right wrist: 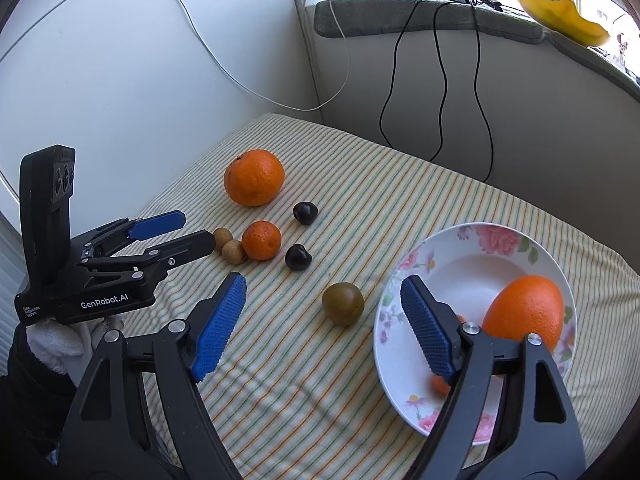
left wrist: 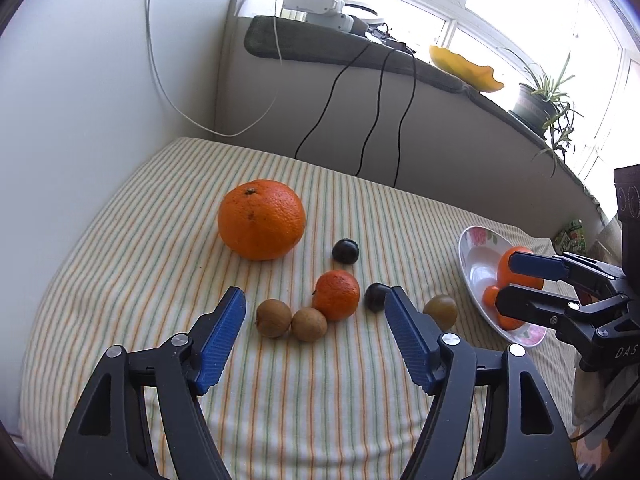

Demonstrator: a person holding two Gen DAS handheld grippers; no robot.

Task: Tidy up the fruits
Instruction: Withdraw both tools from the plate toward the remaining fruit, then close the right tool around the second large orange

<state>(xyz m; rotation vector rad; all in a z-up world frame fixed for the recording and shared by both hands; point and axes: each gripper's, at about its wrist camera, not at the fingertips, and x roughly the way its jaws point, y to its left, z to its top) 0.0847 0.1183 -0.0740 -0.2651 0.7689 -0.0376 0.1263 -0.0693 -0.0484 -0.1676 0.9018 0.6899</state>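
Note:
On the striped cloth lie a big orange (left wrist: 262, 220), a mandarin (left wrist: 336, 295), two dark plums (left wrist: 345, 251), two brown longans (left wrist: 273, 318) and a green-brown fruit (right wrist: 343, 303). My left gripper (left wrist: 315, 294) hangs open over the mandarin and longans, holding nothing. A flowered plate (right wrist: 480, 248) on the right holds an orange (right wrist: 524, 308) and small orange fruits (right wrist: 440, 386). My right gripper (right wrist: 324, 281) is open above the plate's left rim, and the orange sits outside its right finger. The right wrist view shows the left gripper (right wrist: 198, 227) next to the longans.
A white wall borders the cloth on the left. Behind it a grey ledge (left wrist: 360, 54) carries white devices, with black cables (right wrist: 440, 80) hanging down to the cloth's far edge. A yellow dish (left wrist: 466, 68) and a potted plant (left wrist: 538, 102) stand by the window.

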